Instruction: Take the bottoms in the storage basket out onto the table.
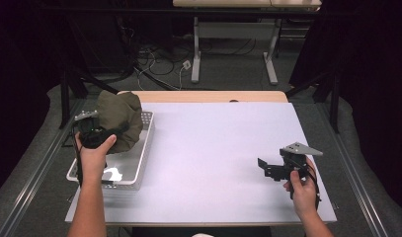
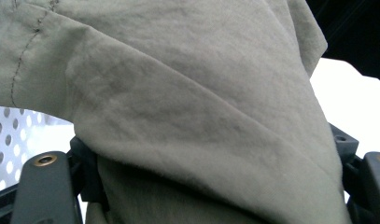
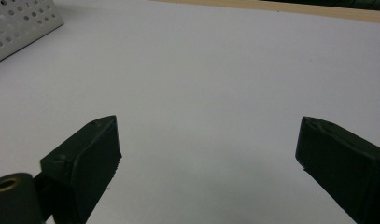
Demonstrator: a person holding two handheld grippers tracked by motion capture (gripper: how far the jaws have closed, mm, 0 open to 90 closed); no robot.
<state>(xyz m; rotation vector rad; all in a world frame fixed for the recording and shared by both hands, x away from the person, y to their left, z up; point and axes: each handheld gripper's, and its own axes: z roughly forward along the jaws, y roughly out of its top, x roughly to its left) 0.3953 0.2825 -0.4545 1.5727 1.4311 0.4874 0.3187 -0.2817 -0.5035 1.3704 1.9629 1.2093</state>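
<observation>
We see the left tool (image 1: pixel 97 134) clamped tight on an olive-green cloth (image 1: pixel 120 118), the fabric bunched between its jaws and draped over them in the left gripper view (image 2: pixel 192 116). The cloth hangs lifted above a white perforated basket (image 1: pixel 144 148), its lower folds close to the basket's inside; whether they touch it we cannot tell. The basket sits at the left edge of the white bench (image 1: pixel 213 148). The person's left hand (image 1: pixel 95 153) grips the tool from below. We note the right tool (image 1: pixel 275 170) well apart, low over the bare bench on the right side, its jaws spread wide with nothing between them (image 3: pixel 206 154). The basket's corner (image 3: pixel 19 23) shows far off there.
</observation>
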